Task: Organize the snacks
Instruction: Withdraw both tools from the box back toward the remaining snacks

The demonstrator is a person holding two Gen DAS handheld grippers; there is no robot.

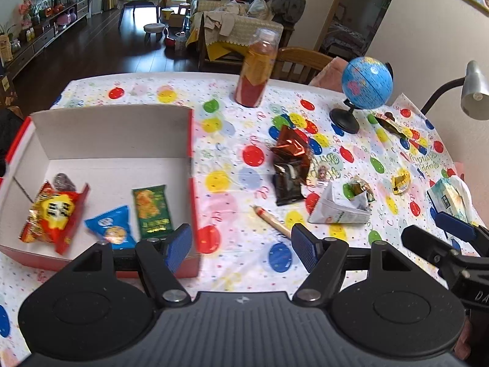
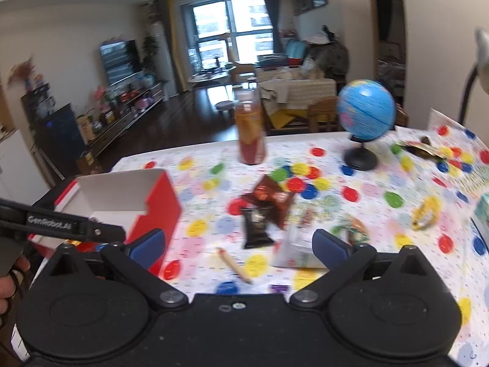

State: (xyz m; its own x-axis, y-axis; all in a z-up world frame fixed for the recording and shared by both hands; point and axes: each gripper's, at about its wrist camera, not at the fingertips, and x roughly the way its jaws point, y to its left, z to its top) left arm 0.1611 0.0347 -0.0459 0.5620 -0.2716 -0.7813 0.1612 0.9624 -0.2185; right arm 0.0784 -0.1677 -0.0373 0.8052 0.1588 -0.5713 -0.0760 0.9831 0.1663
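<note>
Part done: the red box [image 1: 191, 140] at left holds three packets [image 1: 110, 214], while the dark wrappers [image 1: 288, 165], a wrapped stick [image 1: 270, 220] and small sweets [image 1: 400, 180] lie loose on the tablecloth [image 1: 232, 116] rightward; left gripper [image 1: 241, 246] and right gripper [image 2: 238, 246] both apart, empty.

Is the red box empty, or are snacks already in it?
Not empty. The open red box holds a red-and-yellow packet, a blue packet and a green packet.
</note>
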